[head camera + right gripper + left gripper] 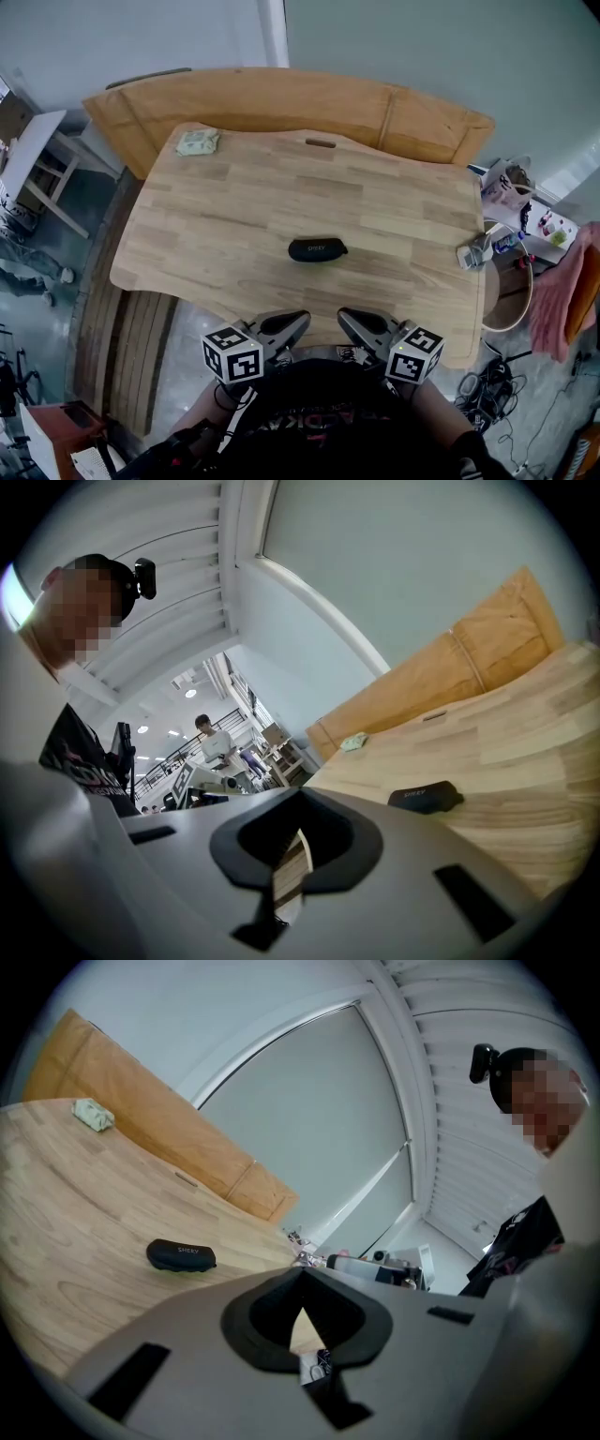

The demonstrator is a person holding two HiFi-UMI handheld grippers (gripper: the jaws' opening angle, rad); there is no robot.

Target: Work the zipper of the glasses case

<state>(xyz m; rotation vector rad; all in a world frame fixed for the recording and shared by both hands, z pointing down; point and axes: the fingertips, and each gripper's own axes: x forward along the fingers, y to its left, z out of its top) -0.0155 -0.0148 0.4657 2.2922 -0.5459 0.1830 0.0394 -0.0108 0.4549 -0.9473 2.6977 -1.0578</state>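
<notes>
Left gripper point(292, 323) and right gripper point(352, 322) hover at the table's point(216, 225) near edge, jaws pressed together on nothing (both empty). The black glasses case point(317, 249) lies mid-table, well apart from both.

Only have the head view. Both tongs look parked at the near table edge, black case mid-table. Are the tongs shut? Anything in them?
Observer: In the left gripper view the left tongs have their jaws together, with nothing between them.
Operator: Right one?
Observer: Same. In the right gripper view the right tongs are closed and empty.
Operator: Anything around that I can't see from the head?
Observer: Yes. The right gripper view shows a person in a white top standing far in the background, well away from the black oval glasses case on the light wooden table.
</notes>
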